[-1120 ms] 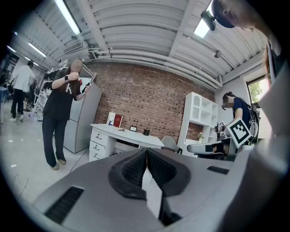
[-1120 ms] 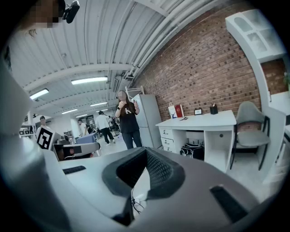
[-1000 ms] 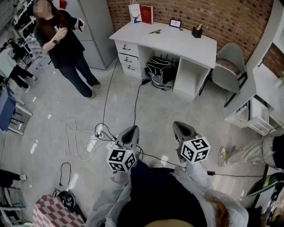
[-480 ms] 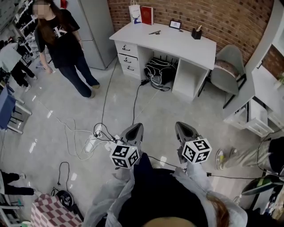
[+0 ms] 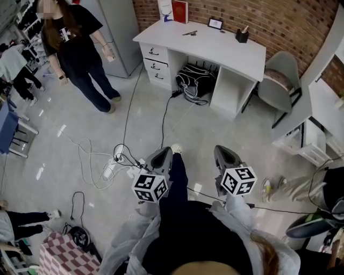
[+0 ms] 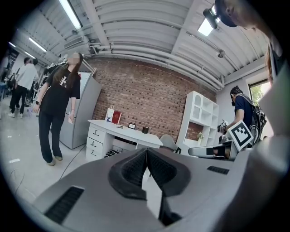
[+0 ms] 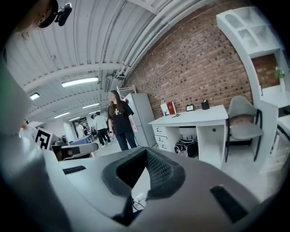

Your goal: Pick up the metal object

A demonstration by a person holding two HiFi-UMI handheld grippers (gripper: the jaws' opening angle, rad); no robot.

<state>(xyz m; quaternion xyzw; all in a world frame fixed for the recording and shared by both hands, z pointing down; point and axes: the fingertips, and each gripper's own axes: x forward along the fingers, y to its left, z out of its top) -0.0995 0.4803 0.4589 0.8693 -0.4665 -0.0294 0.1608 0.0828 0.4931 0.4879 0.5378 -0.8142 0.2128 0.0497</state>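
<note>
A small dark metal object [image 5: 189,33] lies on the white desk [image 5: 215,51] at the far side of the room, small and hard to make out; it also shows on the desk in the right gripper view [image 7: 176,115]. My left gripper [image 5: 161,156] and right gripper [image 5: 223,153] are held side by side over the floor, well short of the desk. Both are shut with nothing between the jaws: the left pads [image 6: 136,168] meet at the tip, and the right pads [image 7: 158,170] are pressed together too.
On the desk stand a white bag [image 5: 165,9], a red book [image 5: 179,11], a small frame [image 5: 215,23] and a black holder [image 5: 242,35]. A black bag [image 5: 196,80] sits under it, a grey chair [image 5: 279,80] beside it. Cables and a power strip [image 5: 110,169] cross the floor. A person [image 5: 80,48] stands at left.
The view has moved a little closer to the desk and a foot has stepped forward between the grippers. The standing person lowered their arms. Both grippers stay shut.
</note>
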